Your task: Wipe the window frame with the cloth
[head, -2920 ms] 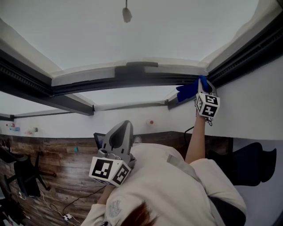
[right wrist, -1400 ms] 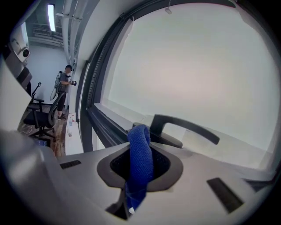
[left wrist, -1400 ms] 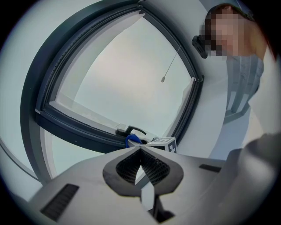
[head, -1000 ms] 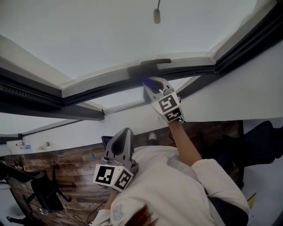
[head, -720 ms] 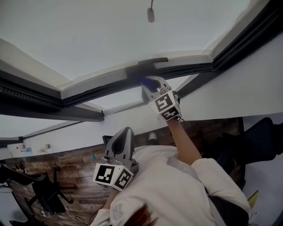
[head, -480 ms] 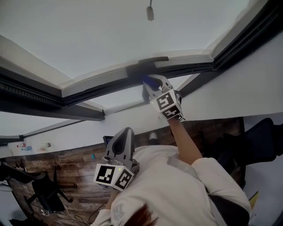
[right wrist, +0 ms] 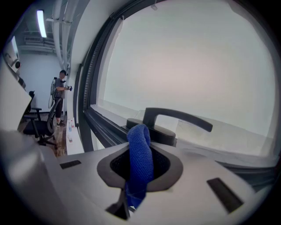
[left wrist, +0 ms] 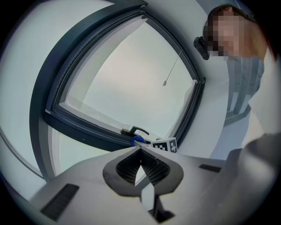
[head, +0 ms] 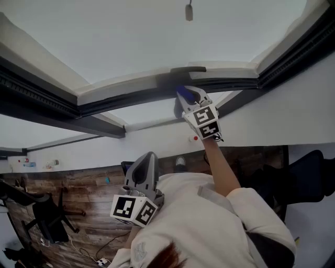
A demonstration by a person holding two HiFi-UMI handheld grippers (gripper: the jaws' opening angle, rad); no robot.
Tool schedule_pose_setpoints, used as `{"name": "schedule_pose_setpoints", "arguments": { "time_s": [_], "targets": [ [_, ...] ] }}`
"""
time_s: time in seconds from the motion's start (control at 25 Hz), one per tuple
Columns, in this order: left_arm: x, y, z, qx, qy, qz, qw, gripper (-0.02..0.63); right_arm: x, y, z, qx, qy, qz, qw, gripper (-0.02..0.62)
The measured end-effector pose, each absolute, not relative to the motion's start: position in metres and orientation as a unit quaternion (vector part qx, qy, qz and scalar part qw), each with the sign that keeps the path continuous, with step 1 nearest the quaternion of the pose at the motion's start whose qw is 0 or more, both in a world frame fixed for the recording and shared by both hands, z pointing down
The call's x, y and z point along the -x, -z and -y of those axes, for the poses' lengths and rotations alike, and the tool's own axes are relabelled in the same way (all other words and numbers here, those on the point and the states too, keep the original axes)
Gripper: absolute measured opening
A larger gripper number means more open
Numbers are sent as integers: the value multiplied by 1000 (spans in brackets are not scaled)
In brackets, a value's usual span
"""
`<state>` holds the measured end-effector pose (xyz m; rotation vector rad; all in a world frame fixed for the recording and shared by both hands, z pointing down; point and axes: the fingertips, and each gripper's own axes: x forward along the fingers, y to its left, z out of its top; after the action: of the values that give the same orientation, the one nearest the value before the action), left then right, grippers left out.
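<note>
My right gripper (head: 187,97) is raised to the dark window frame (head: 125,99) and is shut on a folded blue cloth (right wrist: 139,162). The cloth's tip (head: 182,92) meets the frame just below the dark window handle (right wrist: 175,119). In the left gripper view the cloth (left wrist: 137,140) shows as a small blue spot beside the handle (left wrist: 137,131). My left gripper (head: 145,166) hangs low near the person's chest, well away from the window, its jaws closed with nothing between them (left wrist: 140,159).
A white window sill (head: 261,123) runs under the frame. Below it are a wood-panelled wall (head: 73,193) and a black office chair (head: 39,217). A blind-cord pull (head: 189,11) hangs over the pane. A person (right wrist: 59,90) stands far off along the room.
Over nearly three seconds the right gripper slid the cloth leftward along the frame from its right corner to the handle. In the last second it has hardly moved; the head view shifted slightly.
</note>
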<state>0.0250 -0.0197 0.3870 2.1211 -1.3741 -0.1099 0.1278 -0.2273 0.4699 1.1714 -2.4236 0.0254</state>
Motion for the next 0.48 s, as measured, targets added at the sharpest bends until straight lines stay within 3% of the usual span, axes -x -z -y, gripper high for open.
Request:
{"name": "schedule_pose_setpoints", "arguments": {
  "time_s": [0.48],
  "targets": [
    [-38, -385, 17, -802, 41, 516, 299, 5, -148, -470, 231, -434, -30, 874, 216, 54]
  ]
}}
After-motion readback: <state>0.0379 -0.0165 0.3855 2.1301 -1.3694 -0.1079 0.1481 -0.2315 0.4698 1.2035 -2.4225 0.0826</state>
